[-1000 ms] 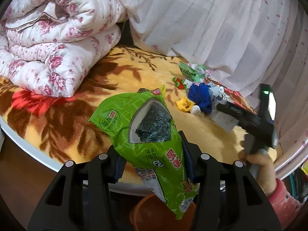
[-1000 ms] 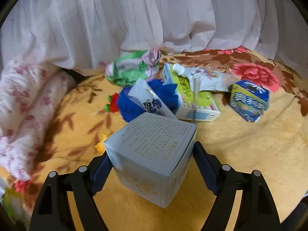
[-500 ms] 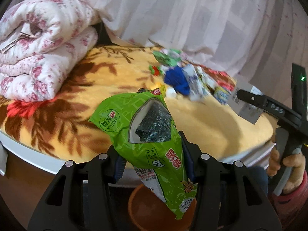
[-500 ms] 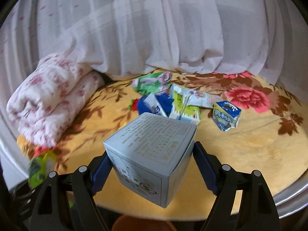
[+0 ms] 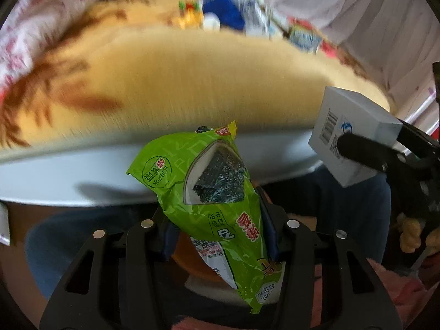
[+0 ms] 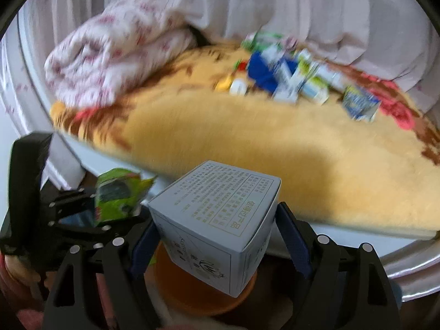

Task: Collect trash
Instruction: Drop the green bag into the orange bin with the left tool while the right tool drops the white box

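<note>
A: Bed (image 6: 275,148) with a yellow floral blanket, pale curtain behind, folded quilt (image 6: 110,63) at ten o'clock. Both views have swung off the mattress since a second ago; the bed edge now sits above the claws, blurred.

B: And the trash in hand?

A: Green snack wrapper (image 5: 209,192) pinched upright in the left claw (image 5: 217,236), pads pressing both sides. Grey-blue carton (image 6: 217,220) clamped between the pads of the right claw (image 6: 217,244), jaws wide because the box is wide. Grip on each is unchanged.

B: What is under them now?

A: An orange bin (image 6: 200,291), rim showing at six o'clock beneath the carton; in the left view its orange rim (image 5: 192,258) sits directly behind the wrapper. Earlier it was only a sliver.

B: So both loads are carried over to the drop?

A: That's my reading: release comes next. The carton looks nearly centred; the wrapper's tail hangs low and could catch the rim.

B: Remaining work?

A: A litter pile (image 6: 288,77) still lies on the bed at one o'clock, well apart from the claws.
</note>
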A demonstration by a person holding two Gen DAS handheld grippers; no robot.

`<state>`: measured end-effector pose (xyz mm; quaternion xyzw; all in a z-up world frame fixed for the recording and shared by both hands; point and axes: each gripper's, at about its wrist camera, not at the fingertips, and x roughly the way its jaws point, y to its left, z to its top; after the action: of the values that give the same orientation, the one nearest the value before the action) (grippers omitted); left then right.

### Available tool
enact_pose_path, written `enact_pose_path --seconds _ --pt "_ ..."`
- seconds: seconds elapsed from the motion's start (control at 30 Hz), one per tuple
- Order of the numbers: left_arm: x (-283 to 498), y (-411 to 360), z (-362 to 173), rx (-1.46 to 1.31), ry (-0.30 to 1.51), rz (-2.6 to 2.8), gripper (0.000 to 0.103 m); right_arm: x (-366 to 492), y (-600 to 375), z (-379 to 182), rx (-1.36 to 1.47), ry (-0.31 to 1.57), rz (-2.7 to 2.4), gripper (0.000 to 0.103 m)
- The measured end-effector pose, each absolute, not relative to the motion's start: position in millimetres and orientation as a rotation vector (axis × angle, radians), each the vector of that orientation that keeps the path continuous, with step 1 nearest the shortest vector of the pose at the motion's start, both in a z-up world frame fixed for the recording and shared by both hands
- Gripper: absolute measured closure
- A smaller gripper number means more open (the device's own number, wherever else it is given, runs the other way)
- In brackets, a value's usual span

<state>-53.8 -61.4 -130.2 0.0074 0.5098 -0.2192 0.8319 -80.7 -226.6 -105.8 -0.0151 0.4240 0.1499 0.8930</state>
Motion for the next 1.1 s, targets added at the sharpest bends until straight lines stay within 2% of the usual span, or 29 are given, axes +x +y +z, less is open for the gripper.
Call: enact_pose_path --seconds 0.27,0.43,0.57,0.6,0.63,0.8,1.1 --pt "-36 -65 -193 -0.035 1.308 -0.439 0.055 -76 -212 -159 -0.058 1.022 0.335 0.024" --pt "-27 -65 -219 -0.032 1.372 -0.407 0.055 -64 -210 -188 -0.058 1.099 0.326 0.024" --pt "-20 -67 -234 -0.012 1.41 -0.36 0.044 -54 -213 -206 -0.033 1.16 0.316 0.023" --pt "-18 -67 -236 -0.018 1.417 -0.351 0.036 -52 -214 -208 -0.03 1.166 0.31 0.017" --pt "-17 -66 -237 -0.026 1.421 -0.345 0.034 -51 -215 -209 -0.03 1.167 0.3 0.014" --pt "-19 -60 -239 -0.056 1.415 -0.326 0.028 -48 -222 -203 -0.031 1.145 0.282 0.011" --pt "-30 -67 -220 -0.026 1.37 -0.316 0.027 -53 -225 -184 -0.031 1.109 0.27 0.011"
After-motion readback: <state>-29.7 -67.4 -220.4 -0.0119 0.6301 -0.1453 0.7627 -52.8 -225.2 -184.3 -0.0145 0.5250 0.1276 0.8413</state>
